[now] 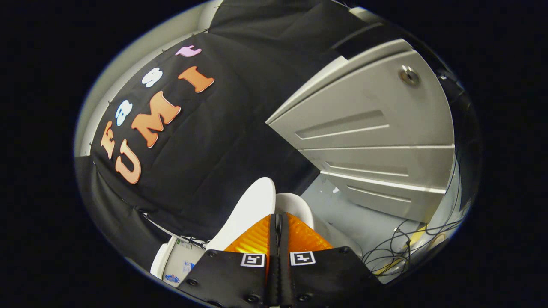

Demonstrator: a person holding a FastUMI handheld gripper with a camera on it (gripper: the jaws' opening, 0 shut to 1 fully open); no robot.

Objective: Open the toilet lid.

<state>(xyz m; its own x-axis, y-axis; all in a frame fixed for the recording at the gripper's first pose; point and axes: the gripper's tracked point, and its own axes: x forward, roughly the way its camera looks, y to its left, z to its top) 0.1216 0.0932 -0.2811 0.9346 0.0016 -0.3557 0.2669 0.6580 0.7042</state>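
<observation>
Both fingers of the tongs (pixel 278 220) press together beside the raised white toilet lid (pixel 250 211).

Glossy smooth toilet lid (pixel 250 214); matt cloth wall (pixel 222 141); smooth panelled door (pixel 372 128) with metal lock (pixel 409 76)

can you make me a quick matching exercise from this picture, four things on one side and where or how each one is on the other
Things:
1. tongs
2. toilet lid
3. door
4. cables

Place or state:
A. grey, panelled, with a round metal lock near one corner
B. white, raised and tilted, just ahead of the fingers
C. tangled on the pale floor below the door
D. fingers closed together with nothing between them

Pairs: 1-D, 2-B, 3-A, 4-C
</observation>
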